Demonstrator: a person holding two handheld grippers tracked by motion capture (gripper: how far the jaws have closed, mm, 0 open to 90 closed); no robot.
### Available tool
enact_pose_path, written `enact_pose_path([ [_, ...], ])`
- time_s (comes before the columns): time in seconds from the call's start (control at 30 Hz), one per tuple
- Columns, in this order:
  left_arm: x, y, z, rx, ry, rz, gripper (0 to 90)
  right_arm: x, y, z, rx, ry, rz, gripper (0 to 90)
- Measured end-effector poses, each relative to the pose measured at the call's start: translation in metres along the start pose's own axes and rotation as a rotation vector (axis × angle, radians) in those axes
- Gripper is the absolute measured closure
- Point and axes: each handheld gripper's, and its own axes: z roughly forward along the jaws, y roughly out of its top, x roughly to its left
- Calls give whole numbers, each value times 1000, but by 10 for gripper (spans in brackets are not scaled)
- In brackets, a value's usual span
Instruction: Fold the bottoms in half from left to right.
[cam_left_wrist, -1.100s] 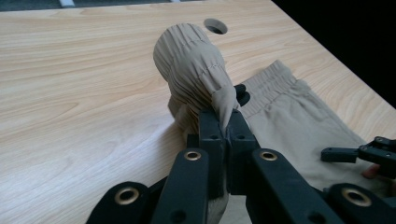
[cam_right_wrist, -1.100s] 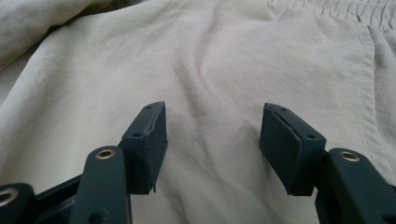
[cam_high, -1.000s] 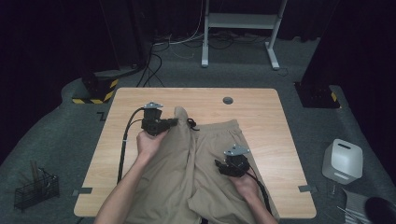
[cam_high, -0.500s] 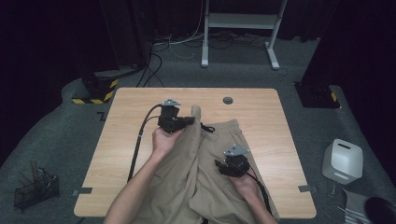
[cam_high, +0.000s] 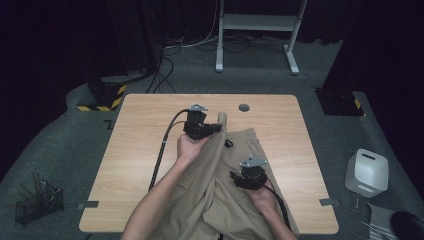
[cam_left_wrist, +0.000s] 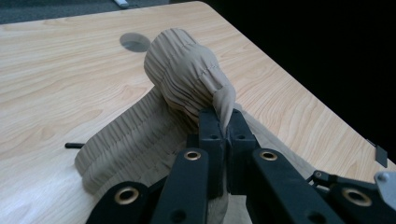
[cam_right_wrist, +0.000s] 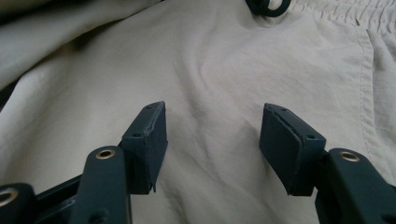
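A pair of beige shorts (cam_high: 220, 190) lies on the wooden table (cam_high: 140, 150), with its elastic waistband (cam_left_wrist: 187, 79) at the far end. My left gripper (cam_high: 212, 127) is shut on the waistband edge and holds it lifted and bunched above the table. In the left gripper view the ribbed band curls over the closed jaws of my left gripper (cam_left_wrist: 225, 135). My right gripper (cam_high: 237, 176) stands open just over the flat cloth at the right of the shorts (cam_right_wrist: 210, 84). Nothing sits between the right gripper (cam_right_wrist: 212, 140) jaws. A dark drawstring loop (cam_right_wrist: 266, 5) shows near the waistband.
A round cable hole (cam_high: 243, 107) lies in the table near its far edge. A wire basket (cam_high: 37, 202) stands on the floor at the left and a white device (cam_high: 367, 172) on the floor at the right. A desk frame (cam_high: 260, 30) and cables lie beyond the table.
My left gripper has carried the waistband corner to the right and farther across the table, folding the left side of the shorts over. The right gripper has stayed in place.
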Motion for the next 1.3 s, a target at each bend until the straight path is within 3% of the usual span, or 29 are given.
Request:
enact_pose_path([
  [0.53, -13, 6, 42, 29, -71, -26, 872, 0, 0, 0, 1, 0, 0, 414],
  [0.8, -22, 0, 63, 58, -71, 1, 867, 0, 0, 0, 0, 0, 0, 414],
  [0.87, -22, -2, 68, 69, -52, 5, 866, 0, 0, 0, 0, 0, 1, 413],
  [0.93, -22, -6, 76, 87, -23, 21, 866, 0, 0, 0, 0, 0, 0, 414],
  [1.1, -23, -16, 94, 137, -32, 15, 859, 0, 0, 0, 0, 0, 1, 413],
  [1.3, -26, -17, 98, 161, -65, 23, 705, 0, 0, 0, 1, 1, 2, 412],
])
